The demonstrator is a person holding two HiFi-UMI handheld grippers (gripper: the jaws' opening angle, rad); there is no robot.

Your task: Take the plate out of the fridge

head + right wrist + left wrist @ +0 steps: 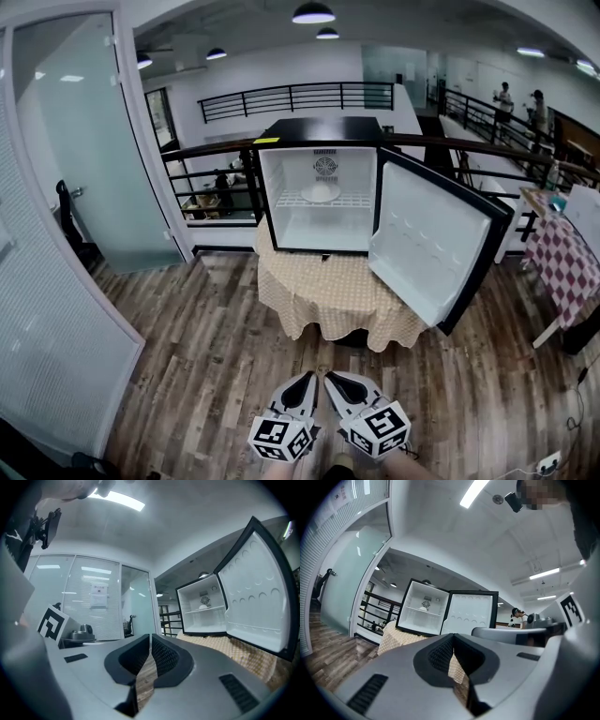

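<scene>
Here one plate (pixel 321 192) sits in one fridge (pixel 319 129), while left tool (pixel 307 381) and right tool (pixel 336 379) are each pressed together.

The mini fridge (pixel 323 129) is set on a cloth-covered table (pixel 328 300); its door (pixel 431 244) is swung open to the right; the plate (pixel 321 193) is placed on the shelf (pixel 354 200) inside; a railing (pixel 211 150) is seen behind; the left gripper (pixel 307 379) and right gripper (pixel 334 377) are held side by side before the table, well apart from it.
</scene>
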